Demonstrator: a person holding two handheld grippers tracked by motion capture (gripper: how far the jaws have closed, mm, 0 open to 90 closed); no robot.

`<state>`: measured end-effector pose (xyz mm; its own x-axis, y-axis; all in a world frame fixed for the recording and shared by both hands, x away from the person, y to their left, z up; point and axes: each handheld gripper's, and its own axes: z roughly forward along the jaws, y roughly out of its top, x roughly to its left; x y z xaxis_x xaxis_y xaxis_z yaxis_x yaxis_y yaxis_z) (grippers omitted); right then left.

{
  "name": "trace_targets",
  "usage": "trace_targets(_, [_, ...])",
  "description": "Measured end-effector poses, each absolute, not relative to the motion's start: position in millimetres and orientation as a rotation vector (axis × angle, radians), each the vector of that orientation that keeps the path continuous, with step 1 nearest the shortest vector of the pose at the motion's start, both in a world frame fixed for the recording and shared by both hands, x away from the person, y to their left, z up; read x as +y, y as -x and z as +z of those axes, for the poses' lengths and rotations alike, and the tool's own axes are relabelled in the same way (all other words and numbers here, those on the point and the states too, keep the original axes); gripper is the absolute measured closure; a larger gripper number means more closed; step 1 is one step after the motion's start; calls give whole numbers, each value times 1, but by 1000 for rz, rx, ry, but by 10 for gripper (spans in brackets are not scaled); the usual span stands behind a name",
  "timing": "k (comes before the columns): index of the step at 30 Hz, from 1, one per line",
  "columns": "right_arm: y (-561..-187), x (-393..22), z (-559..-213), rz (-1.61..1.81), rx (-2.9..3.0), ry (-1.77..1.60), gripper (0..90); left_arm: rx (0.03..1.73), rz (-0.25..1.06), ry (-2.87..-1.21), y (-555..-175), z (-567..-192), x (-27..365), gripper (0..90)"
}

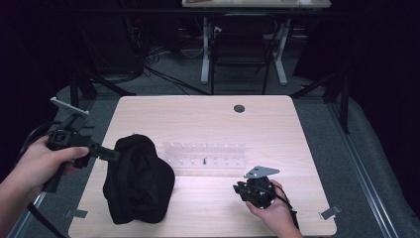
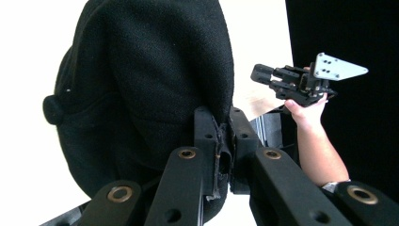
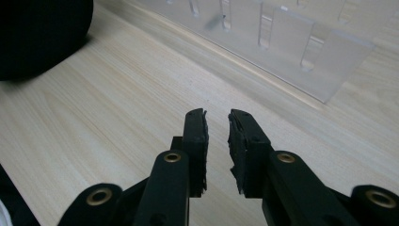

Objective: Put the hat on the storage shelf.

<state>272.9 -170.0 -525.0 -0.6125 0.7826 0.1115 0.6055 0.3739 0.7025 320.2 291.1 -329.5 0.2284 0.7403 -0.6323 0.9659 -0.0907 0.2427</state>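
Black knit cap (image 1: pixel 138 178), soft & slumped w/ top button, edge pinched by left gripper (image 1: pixel 111 154); right gripper (image 3: pixel 217 141) parted, empty.

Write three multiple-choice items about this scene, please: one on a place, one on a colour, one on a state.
1. Where does the clear plastic rack stand?
A. on the light wooden table
B. on the floor
C. on a chair

2. What colour is the knitted fabric hat?
A. white
B. red
C. black

3. What is the left claw doing?
A. hanging open
B. pinching the hat's edge
C. gripping the rack

Answers:
1 A, the rack rests mid-table in the high view.
2 C, dark in every view.
3 B, fabric sits between its closed pads.
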Motion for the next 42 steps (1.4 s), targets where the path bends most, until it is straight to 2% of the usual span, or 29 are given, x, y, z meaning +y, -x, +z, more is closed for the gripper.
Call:
trace_targets(14, [-276, -181, -533, 1078, 2355, -1289, 731, 1568, -419, -1836, -323, -308, 298, 852])
trace_targets(33, [-278, -190, -537, 1099, 2328, -1339, 682, 1568, -362, -1855, -330, -281, 294, 851])
trace_targets(42, [-280, -193, -540, 1076, 2322, -1312, 616, 1576, -330, -1840, -336, -271, 296, 851])
